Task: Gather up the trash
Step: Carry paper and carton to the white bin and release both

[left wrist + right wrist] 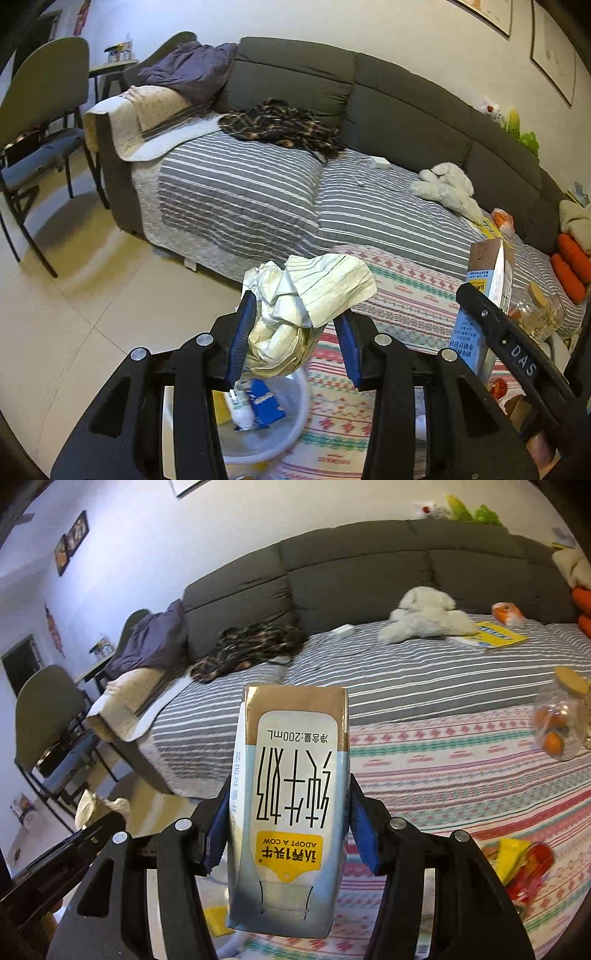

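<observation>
Left gripper (pixel 293 334) clamps a crumpled paper wad (pixel 306 306) between its blue pads, right above a white bin (pixel 291 417) holding a blue wrapper (pixel 264 404); only the left wrist view shows the bin's inside. Right gripper (pixel 290 834) is closed on a milk carton (pixel 291 805), print upside down, over the patterned blanket (pixel 461 760). Left view catches the carton's side at its right edge; right view catches the wad at lower left. Right view alone shows a yellow-red wrapper (pixel 524 864) on the blanket and a yellow book (pixel 495 635) beside a white plush (pixel 424 616) on the striped sofa cover (pixel 406 672).
</observation>
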The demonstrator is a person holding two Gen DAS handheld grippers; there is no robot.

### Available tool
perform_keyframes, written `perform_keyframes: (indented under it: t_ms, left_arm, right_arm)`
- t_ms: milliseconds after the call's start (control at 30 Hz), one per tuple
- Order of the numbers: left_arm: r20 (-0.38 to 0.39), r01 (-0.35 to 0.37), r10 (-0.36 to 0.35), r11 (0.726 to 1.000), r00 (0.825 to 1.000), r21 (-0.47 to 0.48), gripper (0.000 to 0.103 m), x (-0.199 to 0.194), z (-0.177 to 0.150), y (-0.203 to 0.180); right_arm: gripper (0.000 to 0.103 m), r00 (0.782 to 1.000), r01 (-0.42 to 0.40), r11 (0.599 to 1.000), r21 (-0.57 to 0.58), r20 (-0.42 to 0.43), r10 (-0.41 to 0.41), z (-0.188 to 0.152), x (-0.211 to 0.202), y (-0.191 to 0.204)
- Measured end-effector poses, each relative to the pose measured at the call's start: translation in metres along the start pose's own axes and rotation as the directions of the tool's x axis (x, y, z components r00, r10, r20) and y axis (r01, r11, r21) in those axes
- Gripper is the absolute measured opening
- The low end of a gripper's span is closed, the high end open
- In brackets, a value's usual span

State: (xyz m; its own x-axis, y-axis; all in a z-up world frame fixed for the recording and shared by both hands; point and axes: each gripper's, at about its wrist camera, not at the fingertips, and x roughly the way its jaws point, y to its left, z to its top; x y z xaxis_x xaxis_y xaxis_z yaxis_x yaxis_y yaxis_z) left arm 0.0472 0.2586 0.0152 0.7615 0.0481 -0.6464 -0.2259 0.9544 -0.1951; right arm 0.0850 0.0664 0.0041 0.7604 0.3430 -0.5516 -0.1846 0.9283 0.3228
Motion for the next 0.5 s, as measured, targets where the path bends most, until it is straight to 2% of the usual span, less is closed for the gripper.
perform_keyframes:
  t_ms: [267,367,400,500]
  left_arm:
    - [-0.041,-0.033,0.032,0.999,0.999,-0.034,0.044,0.003,-0.002,0.039]
    - [-0.093,-0.03,0.024,0.997,0.995,-0.068,0.052,0.012,-0.004,0.055]
    - [-0.101,-0.03,0.022,0.996,0.995,-0.079,0.058,0.013,-0.004,0.059]
    - [-0.094,-0.053,0.044,0.994,0.995,-0.098,0.071,0.008,-0.004,0.072]
  right_arm:
    - [0.056,0.997,-0.07,0.997,-0.034,-0.03,0.068,-0.018,0.014,0.045]
    - [0.056,0.995,-0.09,0.995,-0.043,-0.049,0.088,-0.024,0.021,0.06]
    - [0.056,0.994,-0.096,0.994,-0.049,-0.057,0.093,-0.027,0.024,0.066]
    - [0.056,0.992,-0.108,0.992,-0.064,-0.071,0.103,-0.031,0.03,0.077]
